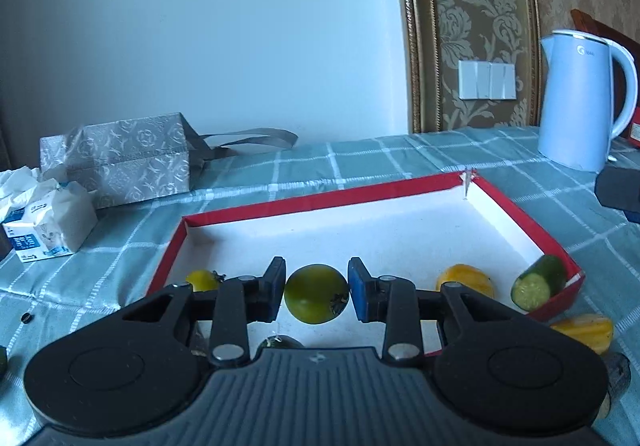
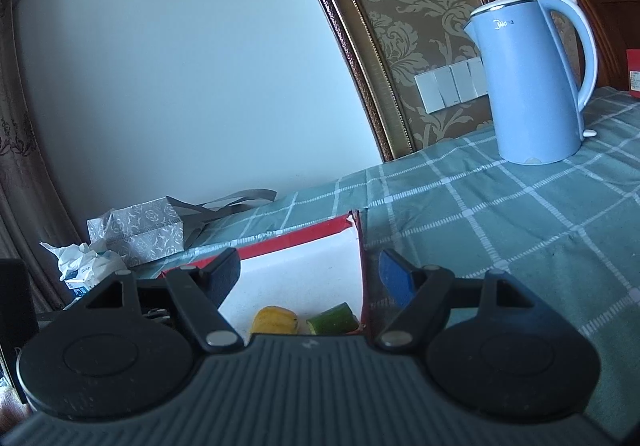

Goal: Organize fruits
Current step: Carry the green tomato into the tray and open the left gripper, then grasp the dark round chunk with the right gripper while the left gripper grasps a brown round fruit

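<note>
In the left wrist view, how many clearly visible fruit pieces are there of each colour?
Yellow: 3 (yellow tomato, yellow fruit, second yellow fruit)
Green: 2 (green tomato between the jaws, cucumber)
Total: 5
Dark pieces half hidden by the gripper are not counted.

The surface (image 1: 400, 161) wears a teal cloth checked with white lines, and on it sits a tray (image 1: 320, 201) with red walls and a white floor. Inside lie a green tomato (image 1: 316, 294), a small yellow tomato (image 1: 202, 280), a yellow fruit piece (image 1: 466, 280) and a dark green cucumber chunk (image 1: 540, 282) with a pale cut face. Behind stand a light blue kettle (image 2: 532, 85), a silver patterned bag (image 1: 120, 161) and gold damask wallpaper (image 1: 480, 5).
</note>
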A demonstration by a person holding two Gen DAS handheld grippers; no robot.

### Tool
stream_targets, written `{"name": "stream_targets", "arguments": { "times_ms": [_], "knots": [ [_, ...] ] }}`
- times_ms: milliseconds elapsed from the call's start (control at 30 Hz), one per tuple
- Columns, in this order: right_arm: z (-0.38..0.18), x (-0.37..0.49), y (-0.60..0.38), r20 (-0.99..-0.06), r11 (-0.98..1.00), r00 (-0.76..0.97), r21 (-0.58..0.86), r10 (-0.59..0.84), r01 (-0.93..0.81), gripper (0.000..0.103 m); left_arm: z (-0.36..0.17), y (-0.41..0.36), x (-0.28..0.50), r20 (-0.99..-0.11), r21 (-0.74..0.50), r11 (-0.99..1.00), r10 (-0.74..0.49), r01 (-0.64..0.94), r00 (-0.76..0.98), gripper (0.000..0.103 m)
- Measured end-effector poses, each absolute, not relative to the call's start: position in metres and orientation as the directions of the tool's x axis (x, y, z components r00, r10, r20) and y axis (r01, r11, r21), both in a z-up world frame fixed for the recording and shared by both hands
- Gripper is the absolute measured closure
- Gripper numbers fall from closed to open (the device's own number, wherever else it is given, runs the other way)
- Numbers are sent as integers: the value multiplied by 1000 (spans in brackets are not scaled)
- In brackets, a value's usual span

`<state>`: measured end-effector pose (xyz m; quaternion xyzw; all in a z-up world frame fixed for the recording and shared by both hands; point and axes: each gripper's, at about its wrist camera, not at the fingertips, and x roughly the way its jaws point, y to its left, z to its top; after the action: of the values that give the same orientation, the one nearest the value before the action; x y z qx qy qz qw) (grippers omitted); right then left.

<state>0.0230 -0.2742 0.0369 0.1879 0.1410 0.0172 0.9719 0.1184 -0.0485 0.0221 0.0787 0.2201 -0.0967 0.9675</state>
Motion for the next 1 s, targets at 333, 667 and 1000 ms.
{"name": "stream_targets", "arguments": {
  "times_ms": [333,667,1000],
  "knots": [
    [39,3,-278,-278,936,957,351,82,22,23,53,8,71,-358,19,990,-126,142,925,16],
    [10,-51,-231,-420,998,907,40,-31,52,28,22,96,7,-370,-91,995,-67,36,926,14],
    [-8,-16,-227,-543,995,840,88,13,41,60,8,113,-1,-397,-136,990,-92,41,913,14]
  ]
}}
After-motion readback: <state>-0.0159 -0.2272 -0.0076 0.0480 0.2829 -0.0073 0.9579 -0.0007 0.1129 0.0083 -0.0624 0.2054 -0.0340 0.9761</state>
